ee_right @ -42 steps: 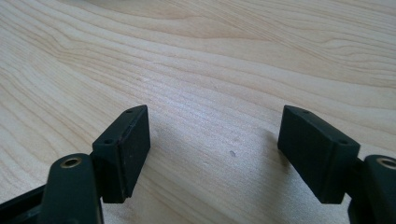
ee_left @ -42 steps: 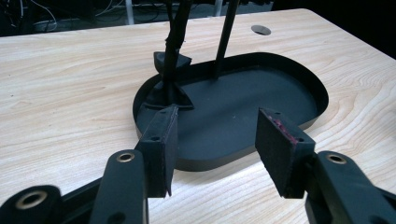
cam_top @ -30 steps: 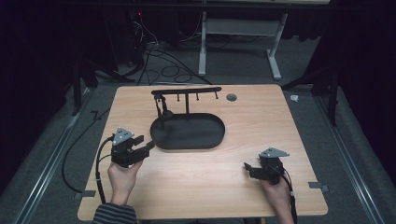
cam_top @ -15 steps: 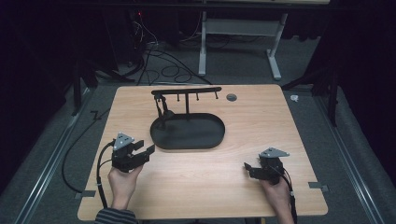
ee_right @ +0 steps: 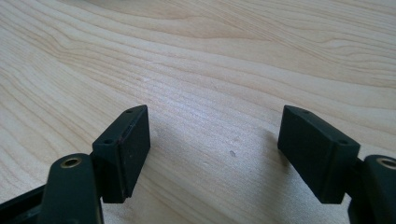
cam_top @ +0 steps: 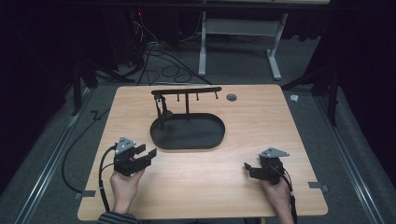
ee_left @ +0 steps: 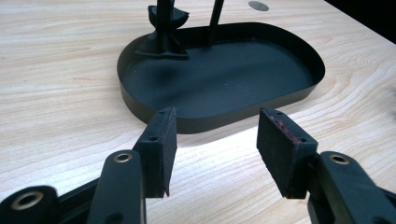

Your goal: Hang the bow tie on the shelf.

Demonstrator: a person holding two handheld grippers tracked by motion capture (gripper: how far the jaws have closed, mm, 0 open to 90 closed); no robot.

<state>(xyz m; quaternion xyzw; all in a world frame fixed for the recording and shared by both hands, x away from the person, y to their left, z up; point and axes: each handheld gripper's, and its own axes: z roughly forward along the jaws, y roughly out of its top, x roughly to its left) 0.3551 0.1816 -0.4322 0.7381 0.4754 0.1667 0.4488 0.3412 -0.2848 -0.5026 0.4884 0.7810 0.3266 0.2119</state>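
Observation:
A black oval tray (cam_top: pixel 205 140) lies at the middle of the wooden table (cam_top: pixel 261 121). From it rises a black rack with a hooked crossbar (cam_top: pixel 187 91). A small black piece (cam_top: pixel 163 111) stands under the bar's left end at the tray's back left (ee_left: pixel 163 42). My left gripper (cam_top: pixel 147 154) is held just off the tray's near-left rim (ee_left: pixel 205 122), open, with nothing between its pads (ee_left: pixel 161 140). My right gripper (cam_top: pixel 247 168) hovers low over bare wood at the near right, open and empty (ee_right: pixel 212 149).
A small grey disc (cam_top: pixel 231 97) is set into the tabletop behind the tray. Cables trail from both grippers off the near edge. Beyond the table lie a dark floor, loose cables (cam_top: pixel 154 51) and a white desk frame (cam_top: pixel 243 42).
My left gripper has drifted slightly back toward the near edge, away from the tray rim. The right gripper has stayed put. Both pairs of jaws look unchanged.

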